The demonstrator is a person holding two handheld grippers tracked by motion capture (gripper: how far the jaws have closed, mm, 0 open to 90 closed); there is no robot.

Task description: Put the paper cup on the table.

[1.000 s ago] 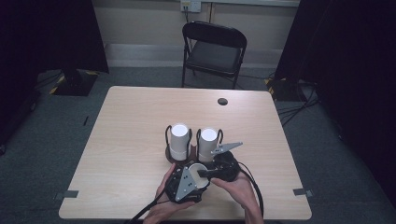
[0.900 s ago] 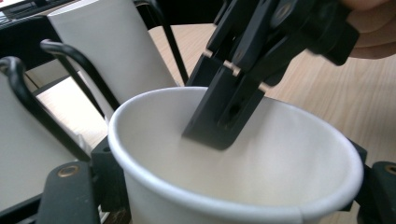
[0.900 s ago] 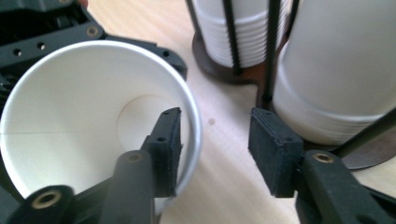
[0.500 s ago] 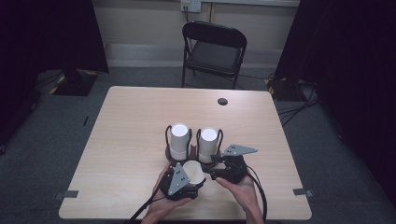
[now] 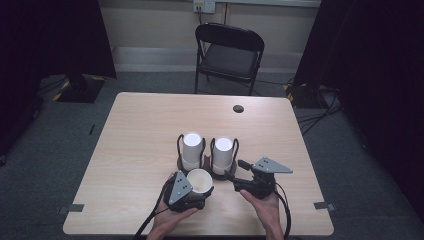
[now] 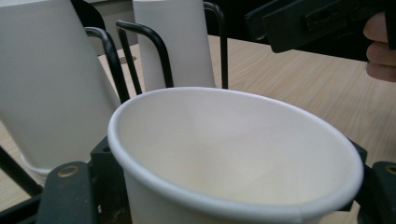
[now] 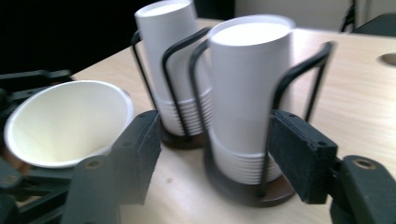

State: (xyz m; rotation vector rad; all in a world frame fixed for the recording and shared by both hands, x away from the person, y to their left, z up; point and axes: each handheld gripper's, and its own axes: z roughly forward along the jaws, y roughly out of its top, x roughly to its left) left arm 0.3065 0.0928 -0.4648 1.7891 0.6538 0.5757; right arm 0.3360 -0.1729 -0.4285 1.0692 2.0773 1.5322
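Observation:
A single white paper cup [image 5: 199, 180] [image 6: 233, 154] [image 7: 65, 121] stands mouth up at the table's near middle, and my left gripper [image 5: 200, 189] [image 6: 224, 186] is shut on it, one jaw on each side. To its right my right gripper [image 5: 236, 170] [image 7: 215, 158] is open; its jaws have just been opening and grip nothing. It points at the right cup stack [image 5: 223, 155] [image 7: 250, 93], which stands upside down in a black wire holder. The left cup stack [image 5: 192, 150] [image 7: 173, 60] [image 6: 46, 93] stands beside it in its own holder.
Both holders rest on dark round bases just beyond the grippers. A small dark round hole [image 5: 238, 108] is in the table top near its far edge. A black folding chair [image 5: 227, 55] stands behind the wooden table [image 5: 135, 135].
The two grippers were together at the single cup; my right gripper has let go of it, opened and drawn off to the right. The left gripper keeps the cup and has shifted slightly left.

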